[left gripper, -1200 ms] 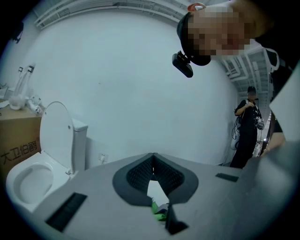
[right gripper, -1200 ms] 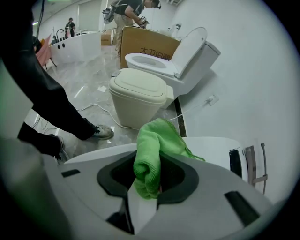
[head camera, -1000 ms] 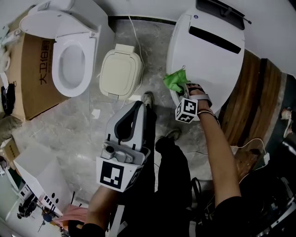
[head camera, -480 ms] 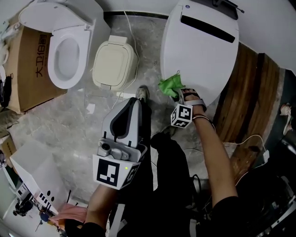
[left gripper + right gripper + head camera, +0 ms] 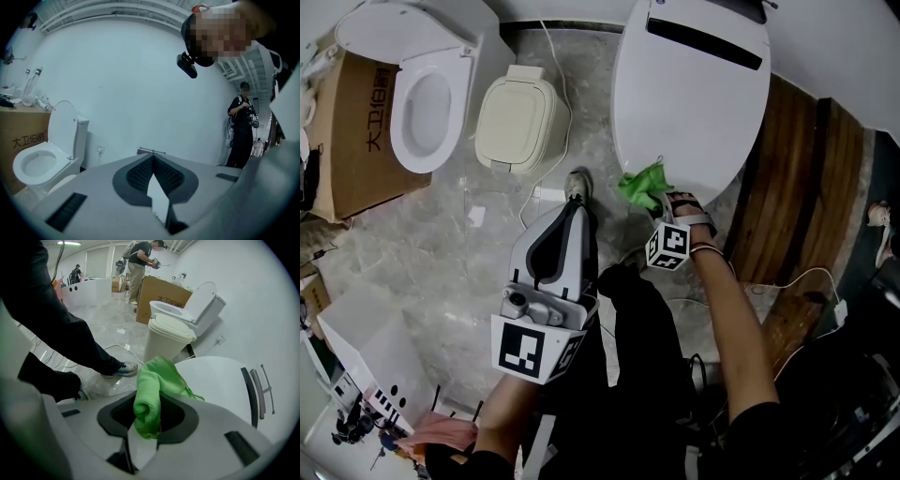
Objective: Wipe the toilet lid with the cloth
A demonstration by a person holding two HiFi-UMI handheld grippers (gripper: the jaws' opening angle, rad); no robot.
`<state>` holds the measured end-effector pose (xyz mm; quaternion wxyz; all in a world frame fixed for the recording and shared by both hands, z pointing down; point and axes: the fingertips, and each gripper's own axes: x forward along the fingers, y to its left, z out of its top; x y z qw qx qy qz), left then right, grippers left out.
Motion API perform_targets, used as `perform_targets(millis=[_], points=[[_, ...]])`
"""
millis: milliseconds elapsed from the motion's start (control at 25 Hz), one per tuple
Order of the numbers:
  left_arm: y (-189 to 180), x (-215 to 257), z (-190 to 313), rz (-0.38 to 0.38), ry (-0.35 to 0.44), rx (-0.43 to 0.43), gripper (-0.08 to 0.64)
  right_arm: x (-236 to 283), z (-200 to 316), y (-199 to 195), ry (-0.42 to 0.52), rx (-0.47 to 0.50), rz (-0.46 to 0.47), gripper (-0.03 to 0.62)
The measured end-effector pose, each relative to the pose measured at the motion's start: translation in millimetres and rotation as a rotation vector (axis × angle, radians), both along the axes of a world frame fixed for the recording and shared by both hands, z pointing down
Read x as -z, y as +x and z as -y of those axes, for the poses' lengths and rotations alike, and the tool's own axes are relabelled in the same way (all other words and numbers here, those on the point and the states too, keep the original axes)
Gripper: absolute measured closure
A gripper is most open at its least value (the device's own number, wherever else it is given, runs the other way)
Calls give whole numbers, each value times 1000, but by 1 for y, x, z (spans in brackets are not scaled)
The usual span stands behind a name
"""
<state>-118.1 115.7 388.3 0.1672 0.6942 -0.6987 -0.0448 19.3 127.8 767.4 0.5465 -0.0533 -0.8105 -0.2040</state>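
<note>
Our right tongs pinch the green cloth, which sits at the near edge of the white toilet lid. The lid lies ahead of these tongs, its long way running away from us, so we think the wipe should push forward. Our left tongs are pressed together on nothing (low over the floor), farther from the lid.
</note>
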Motion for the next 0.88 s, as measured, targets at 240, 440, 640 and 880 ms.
perform_targets(millis=[240, 440, 640, 880], points=[[21, -2, -7, 0, -2, -6, 551, -4, -17, 34, -24, -23, -4, 466], [30, -1, -6, 8, 2, -17, 551, -5, -22, 50, -56, -67, 3, 466], [34, 6, -9, 11, 6, -14, 551, -23, -46, 90, -160, -33, -142, 465], [36, 15, -8, 9, 1, -27, 551, 32, -39, 114, -568, -630, 226, 463]])
